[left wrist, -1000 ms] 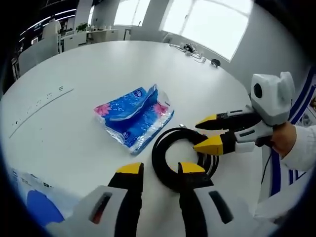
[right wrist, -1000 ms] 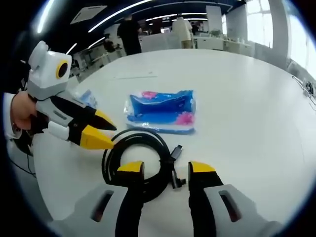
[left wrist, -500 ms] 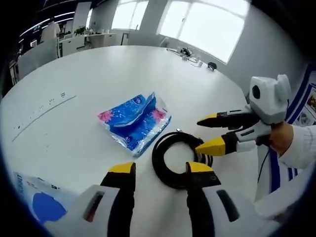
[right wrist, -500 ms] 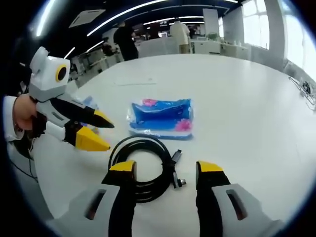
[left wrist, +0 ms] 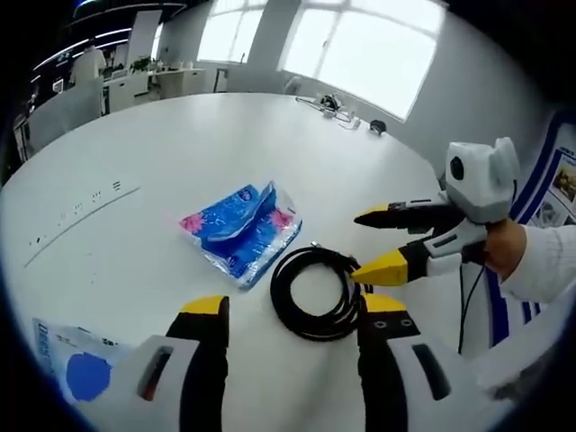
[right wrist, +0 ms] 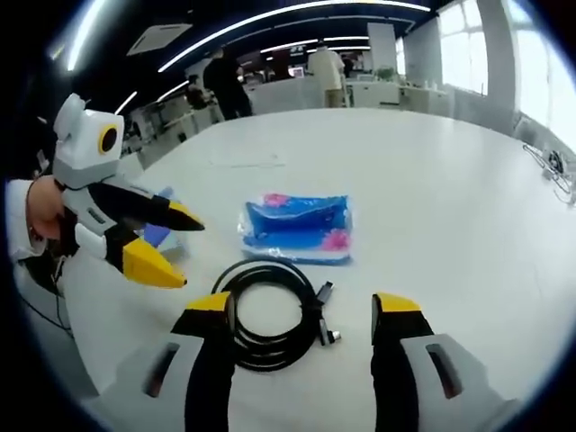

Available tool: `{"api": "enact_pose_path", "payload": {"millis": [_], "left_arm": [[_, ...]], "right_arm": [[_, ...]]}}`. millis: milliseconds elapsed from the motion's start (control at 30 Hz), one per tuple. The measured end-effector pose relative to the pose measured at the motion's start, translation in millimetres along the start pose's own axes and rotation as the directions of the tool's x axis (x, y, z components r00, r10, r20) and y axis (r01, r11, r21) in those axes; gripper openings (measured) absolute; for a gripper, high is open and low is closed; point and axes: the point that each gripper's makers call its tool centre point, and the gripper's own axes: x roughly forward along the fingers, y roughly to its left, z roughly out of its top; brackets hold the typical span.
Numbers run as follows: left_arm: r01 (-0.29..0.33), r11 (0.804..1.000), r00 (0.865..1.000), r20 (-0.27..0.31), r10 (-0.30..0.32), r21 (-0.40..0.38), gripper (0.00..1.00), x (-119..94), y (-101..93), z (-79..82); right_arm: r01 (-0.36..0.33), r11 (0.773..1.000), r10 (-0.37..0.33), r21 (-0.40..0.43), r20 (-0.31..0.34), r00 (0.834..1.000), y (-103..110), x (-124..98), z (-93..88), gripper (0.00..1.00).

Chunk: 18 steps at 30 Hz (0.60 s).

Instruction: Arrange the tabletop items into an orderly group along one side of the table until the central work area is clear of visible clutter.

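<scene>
Left gripper view, far left first: a white sheet with a blue blob (left wrist: 76, 364) lying flat at the near edge of the round white table (left wrist: 180, 135), print on it too small to read. Then a blue and pink plastic pack (left wrist: 241, 227) flat on the tabletop, lettering on the wrapper blurred, no brand legible. Just beside it, a coiled black cable (left wrist: 310, 292), sitting between the yellow tips of the left gripper (left wrist: 294, 306), jaws spread wide, nothing pinched, above the table as far as can be told. Further right, the right gripper (left wrist: 369, 243) coming in sideways from the right edge, held in a hand (left wrist: 506, 256) with a white sleeve behind it, yellow tips parted and empty, lower tip right by the coil. Right gripper view, same left-to-right run: left gripper (right wrist: 175, 247) entering from the left, held level, tips apart, pointing toward the coil (right wrist: 270, 310); pack (right wrist: 295, 227) further back, apart from the coil; right gripper (right wrist: 303, 303) with jaws wide on either side of the coil, plug ends just by its right tip. People standing in the far background.
</scene>
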Motion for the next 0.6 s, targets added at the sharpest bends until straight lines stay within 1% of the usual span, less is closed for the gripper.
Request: {"api": "enact_pose_path", "payload": {"millis": [33,133,233,333,400,600], "left_arm": [[0.002,1.0,1.0,0.001,-0.002,0.001,0.62,-1.4,-0.6,0.3],[0.006,1.0,1.0,0.01,-0.007,0.01,0.64,-7.9,-2.3,2.1],[0.014,1.0,1.0,0.026,-0.014,0.001,0.7,-12.8,-2.7,4.9],[0.018,1.0,0.999,0.036,-0.019,0.014,0.72,-17.8,-4.8,6.6],[0.015,1.0,0.999,0.03,-0.016,0.021,0.73,-20.6,-4.3,5.8],[0.025,0.999,0.999,0.043,-0.027,0.03,0.76,-29.6,-7.2,8.4]], "right_arm": [[-0.002,1.0,0.002,0.002,0.004,1.0,0.7,-0.8,1.1,0.61],[-0.002,1.0,0.002,-0.004,0.007,1.0,2.1,-2.8,2.6,0.62],[-0.002,1.0,0.002,-0.002,0.015,1.0,4.2,-5.5,4.7,0.64],[-0.001,1.0,0.001,-0.002,0.023,1.0,5.8,-7.6,6.9,0.66],[-0.002,1.0,0.002,-0.002,0.023,1.0,6.6,-8.8,7.8,0.66],[-0.003,1.0,0.003,-0.005,0.03,1.0,11.6,-14.2,10.8,0.68]]}}
